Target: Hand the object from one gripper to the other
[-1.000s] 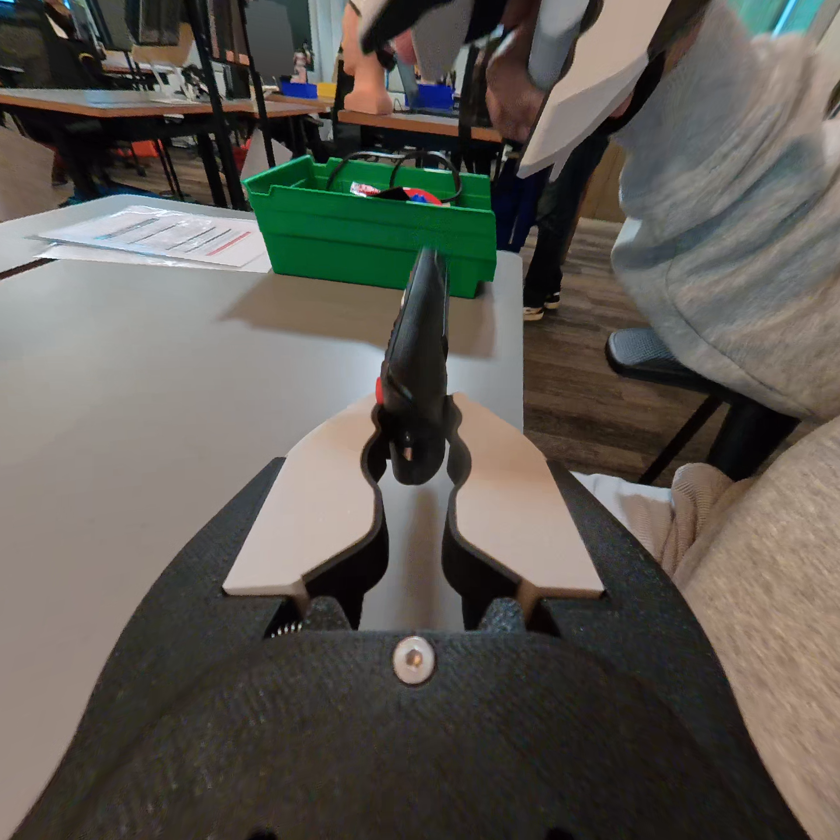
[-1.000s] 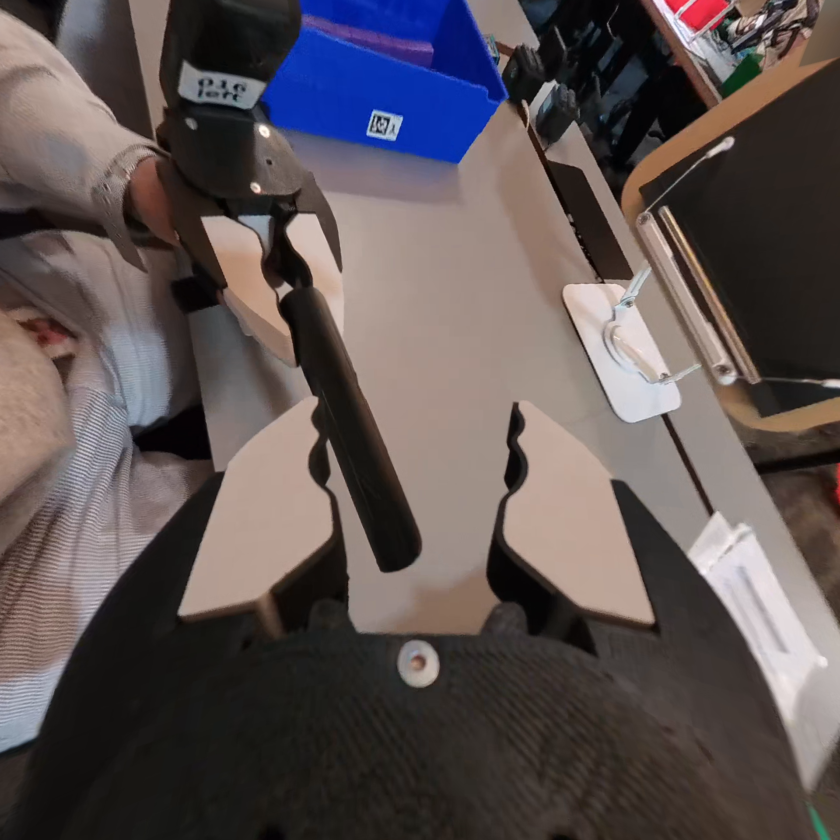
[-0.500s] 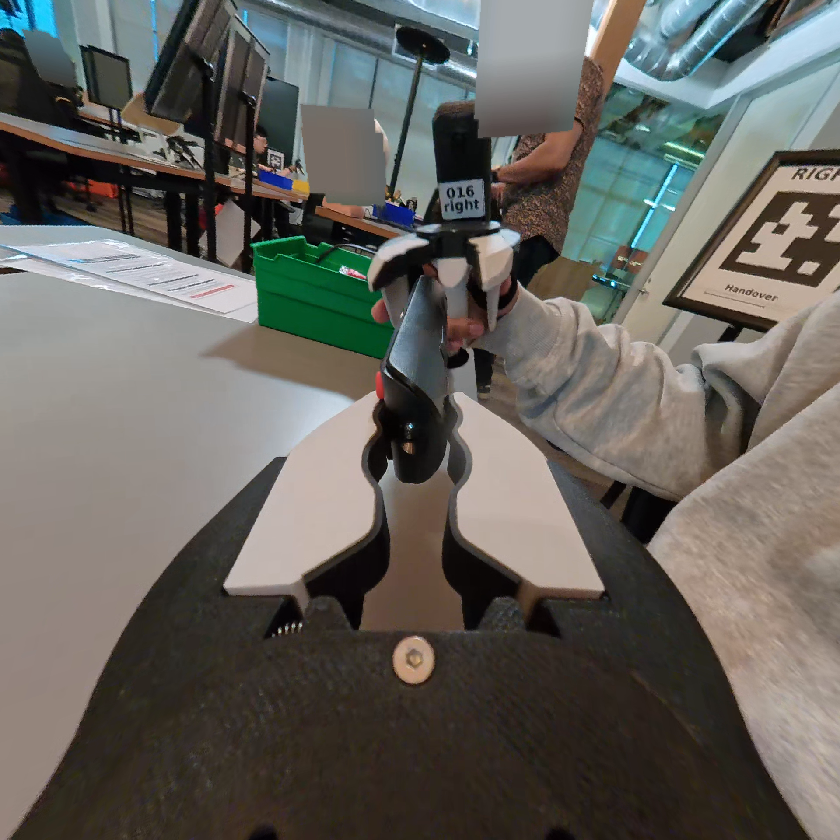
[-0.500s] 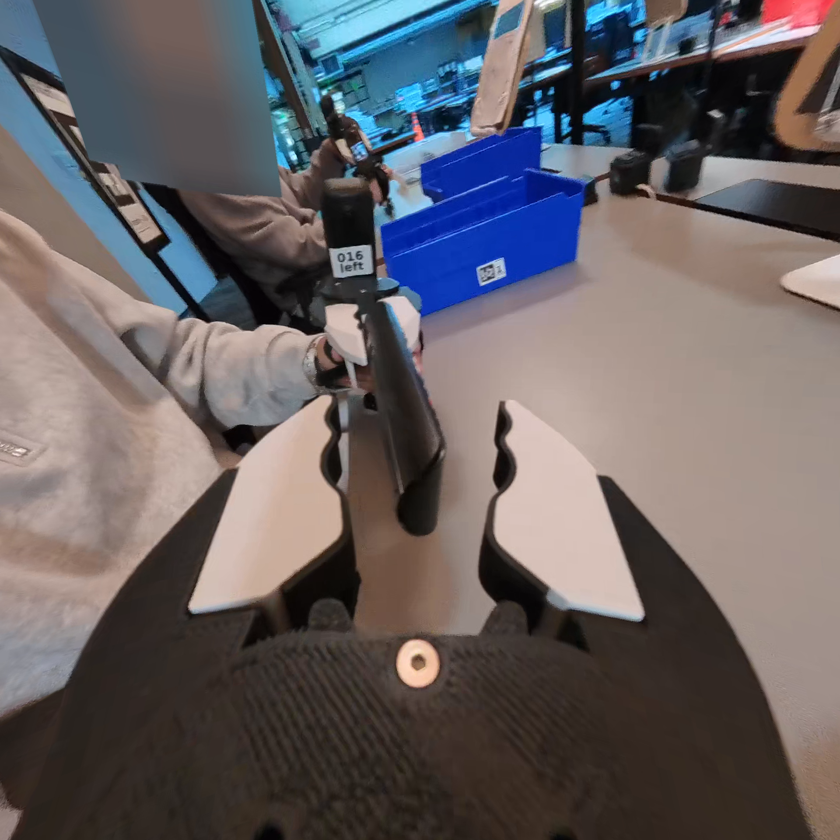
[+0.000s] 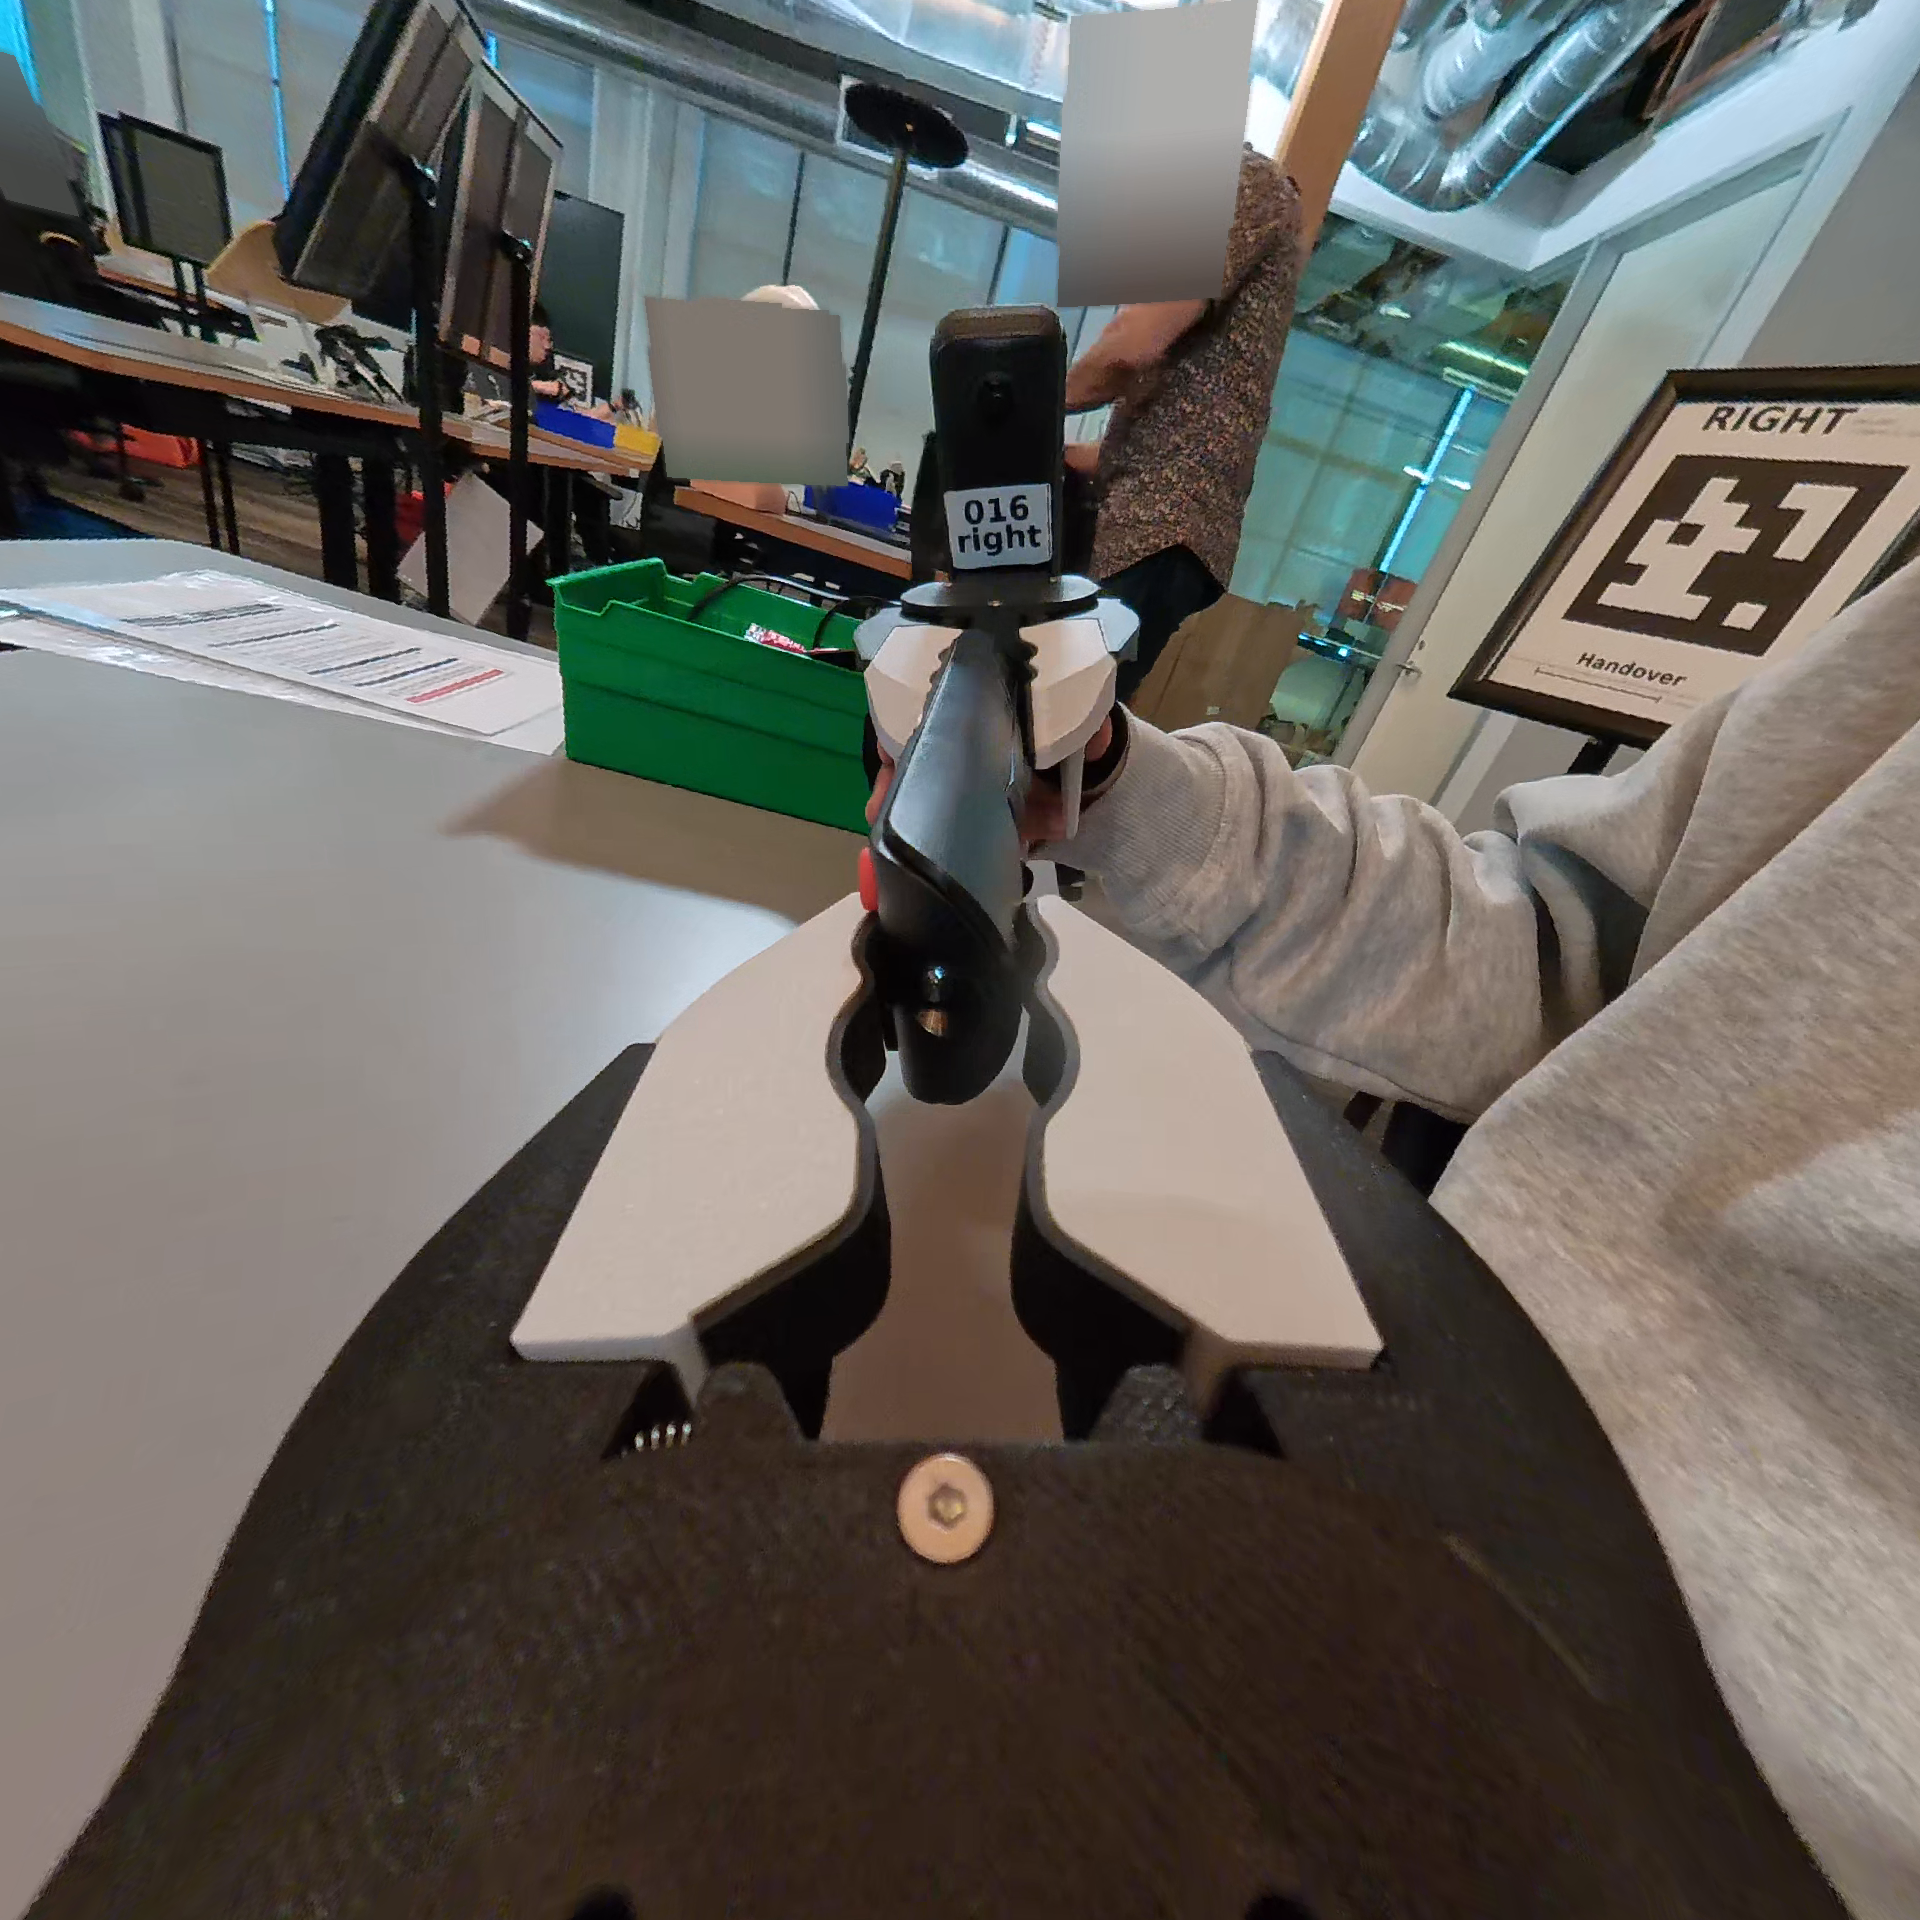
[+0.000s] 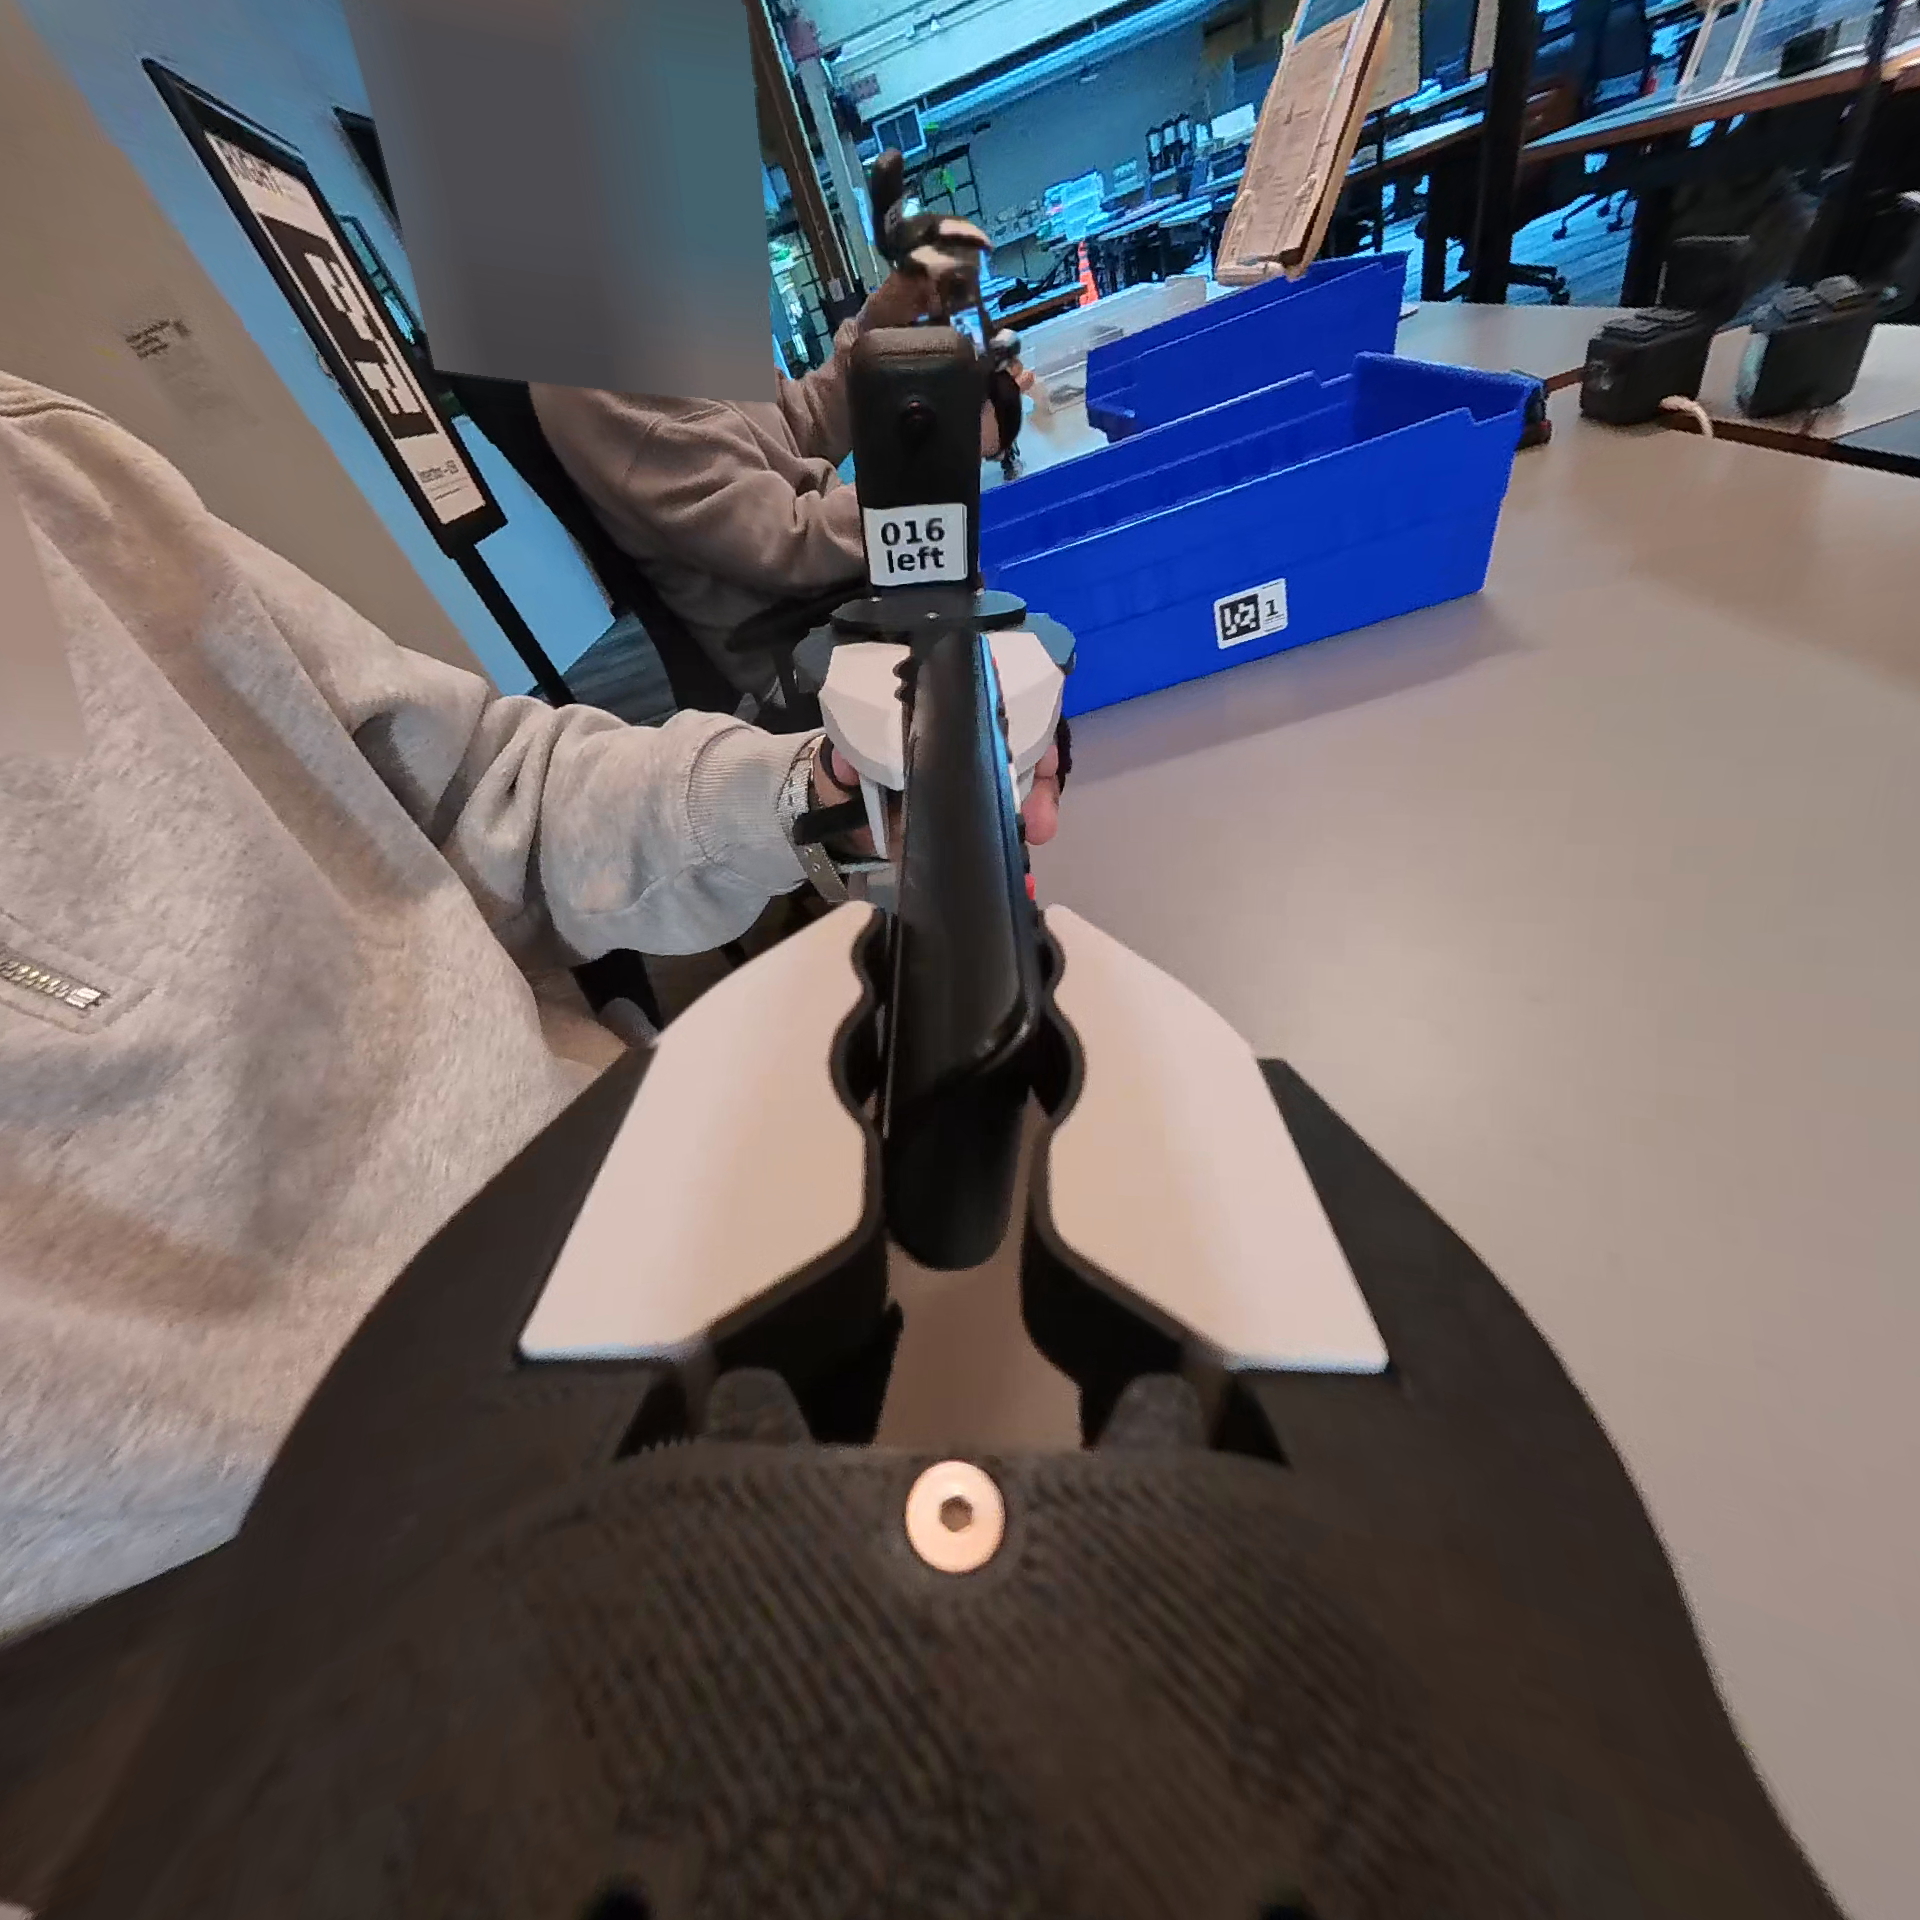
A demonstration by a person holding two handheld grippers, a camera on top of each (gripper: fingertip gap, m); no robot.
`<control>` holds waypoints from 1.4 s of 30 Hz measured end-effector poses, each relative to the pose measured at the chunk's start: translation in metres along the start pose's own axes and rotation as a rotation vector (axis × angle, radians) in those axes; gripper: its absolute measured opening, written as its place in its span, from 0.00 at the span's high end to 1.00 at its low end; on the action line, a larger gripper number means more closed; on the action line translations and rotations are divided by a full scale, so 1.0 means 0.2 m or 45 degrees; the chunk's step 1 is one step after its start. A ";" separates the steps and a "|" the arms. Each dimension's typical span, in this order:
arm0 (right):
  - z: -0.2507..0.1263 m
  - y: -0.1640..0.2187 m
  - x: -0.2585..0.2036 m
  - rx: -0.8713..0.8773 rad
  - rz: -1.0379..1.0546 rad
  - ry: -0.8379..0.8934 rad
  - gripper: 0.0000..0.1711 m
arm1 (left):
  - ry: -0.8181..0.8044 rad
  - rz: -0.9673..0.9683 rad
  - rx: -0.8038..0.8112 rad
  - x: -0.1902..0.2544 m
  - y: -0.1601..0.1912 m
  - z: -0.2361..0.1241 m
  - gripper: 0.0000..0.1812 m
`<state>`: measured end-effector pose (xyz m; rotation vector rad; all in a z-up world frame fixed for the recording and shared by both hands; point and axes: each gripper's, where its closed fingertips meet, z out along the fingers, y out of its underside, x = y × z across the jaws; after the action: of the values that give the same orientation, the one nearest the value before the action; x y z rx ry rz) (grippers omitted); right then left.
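A long black hand tool with red buttons (image 5: pixel 951 831) is held in the air between both grippers, above the grey table's edge. My left gripper (image 5: pixel 945 925) is shut on its thicker near end. My right gripper (image 5: pixel 992 675) faces it from the far side, shut on the other end. In the right wrist view, my right gripper (image 6: pixel 956 920) is shut on the black tool (image 6: pixel 961 883), and the left gripper (image 6: pixel 940 686) grips its far end. The two grippers point at each other, with the tool bridging them.
A grey table (image 5: pixel 260 935) lies to the left. On it stand a green bin (image 5: pixel 707 707) with cables and some printed sheets (image 5: pixel 312 649). A blue bin (image 6: pixel 1247 540) and black devices (image 6: pixel 1642 353) sit farther off. A framed marker sign (image 5: pixel 1714 551) and people are behind. My right fingertips sit around 7 centimeters from my left ones.
My right gripper was open around the tool's end half a second ago and has now shut on it. Both grippers tilted up from the table to level over the last second.
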<state>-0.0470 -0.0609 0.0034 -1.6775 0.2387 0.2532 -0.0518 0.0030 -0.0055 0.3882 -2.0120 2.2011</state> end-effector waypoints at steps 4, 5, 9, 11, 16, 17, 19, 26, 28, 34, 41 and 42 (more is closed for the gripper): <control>0.01 -0.01 0.02 0.038 -0.001 0.017 0.85 | -0.022 -0.024 0.059 -0.02 -0.03 -0.01 0.88; 0.01 -0.02 0.02 0.050 -0.002 0.024 0.85 | -0.037 -0.028 0.077 -0.02 -0.03 -0.01 0.87; 0.01 -0.04 0.05 0.096 -0.036 0.084 0.85 | -0.190 0.021 0.177 -0.09 -0.07 -0.01 0.58; -0.01 -0.05 0.07 0.128 -0.042 0.110 0.85 | -0.243 0.014 0.193 -0.12 -0.06 -0.01 0.45; -0.09 -0.14 0.07 0.273 -0.043 0.105 0.85 | -0.258 -0.056 0.153 -0.13 0.00 0.04 0.39; -0.10 -0.16 0.05 0.312 -0.042 0.081 0.85 | -0.245 -0.084 0.156 -0.13 0.01 0.05 0.39; -0.12 -0.21 0.03 0.380 -0.043 0.054 0.85 | -0.212 -0.141 0.164 -0.12 0.03 0.07 0.42; -0.03 -0.13 0.02 0.233 -0.048 0.052 0.85 | -0.112 -0.130 0.189 -0.03 0.02 0.10 0.47; 0.00 -0.09 0.02 0.165 -0.056 0.055 0.85 | -0.092 -0.108 0.210 -0.02 -0.01 0.08 0.49; 0.06 -0.01 0.00 0.049 -0.035 0.017 0.85 | -0.030 -0.138 0.212 -0.02 -0.05 0.01 0.63; 0.08 0.01 -0.01 0.020 -0.029 -0.003 0.85 | 0.001 -0.071 0.114 0.01 0.00 0.03 0.86; 0.08 0.01 -0.01 0.022 -0.025 -0.004 0.85 | -0.001 -0.067 0.111 0.01 0.00 0.03 0.86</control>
<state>-0.0503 -0.0455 -0.0003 -1.6617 0.2211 0.2386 -0.0531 -0.0030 -0.0037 0.4464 -1.8881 2.2628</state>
